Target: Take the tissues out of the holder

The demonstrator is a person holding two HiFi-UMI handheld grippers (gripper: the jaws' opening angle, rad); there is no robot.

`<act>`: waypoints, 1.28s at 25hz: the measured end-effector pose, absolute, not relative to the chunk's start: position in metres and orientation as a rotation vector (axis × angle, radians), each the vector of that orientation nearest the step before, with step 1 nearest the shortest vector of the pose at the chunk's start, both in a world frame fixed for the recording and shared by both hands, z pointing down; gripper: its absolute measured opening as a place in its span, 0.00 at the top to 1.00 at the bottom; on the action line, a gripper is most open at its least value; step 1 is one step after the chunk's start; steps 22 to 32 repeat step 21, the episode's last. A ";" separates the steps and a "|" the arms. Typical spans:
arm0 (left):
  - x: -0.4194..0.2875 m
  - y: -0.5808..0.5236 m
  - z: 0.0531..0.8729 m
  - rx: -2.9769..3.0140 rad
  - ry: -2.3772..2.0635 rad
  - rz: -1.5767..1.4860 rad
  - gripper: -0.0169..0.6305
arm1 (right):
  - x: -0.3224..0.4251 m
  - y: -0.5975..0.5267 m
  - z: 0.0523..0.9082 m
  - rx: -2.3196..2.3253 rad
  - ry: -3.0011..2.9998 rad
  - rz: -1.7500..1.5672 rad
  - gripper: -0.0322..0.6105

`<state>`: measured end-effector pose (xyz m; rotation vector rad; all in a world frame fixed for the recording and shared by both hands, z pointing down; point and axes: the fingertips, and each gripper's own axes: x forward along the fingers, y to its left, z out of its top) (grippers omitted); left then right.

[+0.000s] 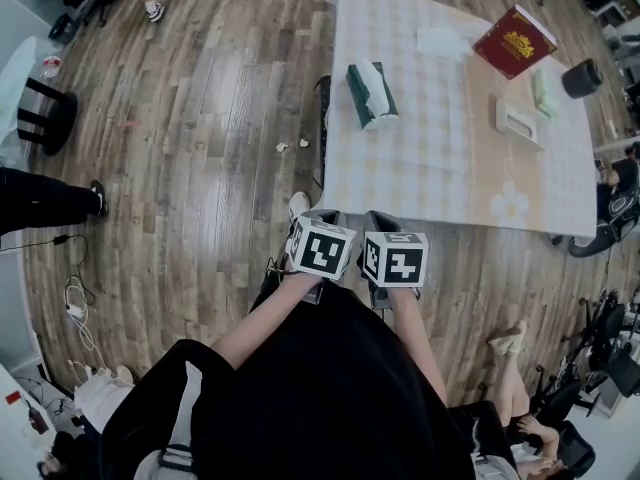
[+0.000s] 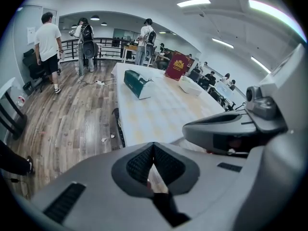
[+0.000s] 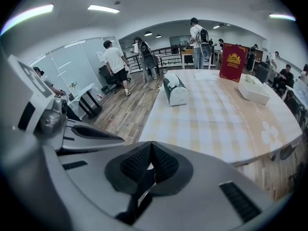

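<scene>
1. The holder (image 1: 362,96) was seen lying on the table (image 1: 450,158), near its far left part, with a white tissue (image 1: 372,74) standing out of its top slot
2. A flat white sheet (image 1: 440,40) was seen beyond it on the cloth; whether it was a tissue could not be told
3. The left gripper (image 2: 153,147) was seen with its jaws pressed together and nothing between them
4. The right gripper (image 3: 151,147) was likewise closed and empty
5. Both were held off the table's near edge, well apart from the holder
6. The tissue was judged very light, soft and limp, and easily torn if pinched at a thin corner or jerked
7. A hold low on the raised tuft, just above the slot, was judged best, so that several layers would be caught
8. The holder looked light enough to lift or slide with the pull, so a steadying press on its dark side wall was judged wise
</scene>
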<state>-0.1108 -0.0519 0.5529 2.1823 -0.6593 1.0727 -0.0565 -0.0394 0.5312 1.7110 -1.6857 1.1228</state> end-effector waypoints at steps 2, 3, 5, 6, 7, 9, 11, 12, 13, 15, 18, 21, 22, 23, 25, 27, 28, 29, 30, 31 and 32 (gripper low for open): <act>-0.108 -0.045 0.553 2.198 -0.636 1.071 0.97 | -0.055 -0.031 0.530 1.733 -1.668 1.117 0.93; -0.105 -0.042 0.553 2.207 -0.620 1.073 0.97 | -0.052 -0.027 0.530 1.749 -1.658 1.116 0.93; -0.100 -0.038 0.552 2.229 -0.584 1.088 0.97 | -0.046 -0.017 0.528 1.786 -1.628 1.124 0.93; -0.097 -0.034 0.554 2.239 -0.561 1.094 0.97 | -0.042 -0.011 0.528 1.806 -1.608 1.131 0.93; -0.093 -0.030 0.555 2.249 -0.538 1.098 0.97 | -0.038 -0.005 0.528 1.824 -1.590 1.138 0.93; -0.084 -0.024 0.555 2.267 -0.504 1.103 0.97 | -0.029 0.005 0.528 1.856 -1.561 1.150 0.93; -0.076 -0.020 0.553 2.282 -0.482 1.109 0.97 | -0.020 0.012 0.527 1.882 -1.542 1.161 0.93; -0.072 -0.019 0.551 2.289 -0.472 1.113 0.97 | -0.016 0.015 0.527 1.892 -1.534 1.167 0.93; -0.070 -0.018 0.549 2.296 -0.465 1.114 0.97 | -0.013 0.016 0.526 1.899 -1.528 1.171 0.93; -0.069 -0.018 0.547 2.304 -0.464 1.114 0.97 | -0.013 0.017 0.525 1.906 -1.527 1.174 0.93; -0.074 -0.018 0.548 2.305 -0.478 1.109 0.97 | -0.018 0.015 0.525 1.896 -1.543 1.170 0.93; -0.081 -0.016 0.549 2.296 -0.489 1.110 0.97 | -0.027 0.012 0.526 1.877 -1.563 1.166 0.93; -0.081 -0.016 0.549 2.296 -0.489 1.110 0.97 | -0.027 0.012 0.526 1.877 -1.563 1.166 0.93; -0.081 -0.016 0.549 2.296 -0.489 1.110 0.97 | -0.027 0.012 0.526 1.877 -1.563 1.166 0.93; -0.081 -0.016 0.549 2.296 -0.489 1.110 0.97 | -0.027 0.012 0.526 1.877 -1.563 1.166 0.93; -0.081 -0.016 0.549 2.296 -0.489 1.110 0.97 | -0.027 0.012 0.526 1.877 -1.563 1.166 0.93; -0.081 -0.016 0.549 2.296 -0.489 1.110 0.97 | -0.027 0.012 0.526 1.877 -1.563 1.166 0.93; -0.081 -0.016 0.549 2.296 -0.489 1.110 0.97 | -0.027 0.012 0.526 1.877 -1.563 1.166 0.93; -0.081 -0.016 0.549 2.296 -0.489 1.110 0.97 | -0.027 0.012 0.526 1.877 -1.563 1.166 0.93; -0.081 -0.016 0.549 2.296 -0.489 1.110 0.97 | -0.027 0.012 0.526 1.877 -1.563 1.166 0.93; -0.081 -0.016 0.549 2.296 -0.489 1.110 0.97 | -0.027 0.012 0.526 1.877 -1.563 1.166 0.93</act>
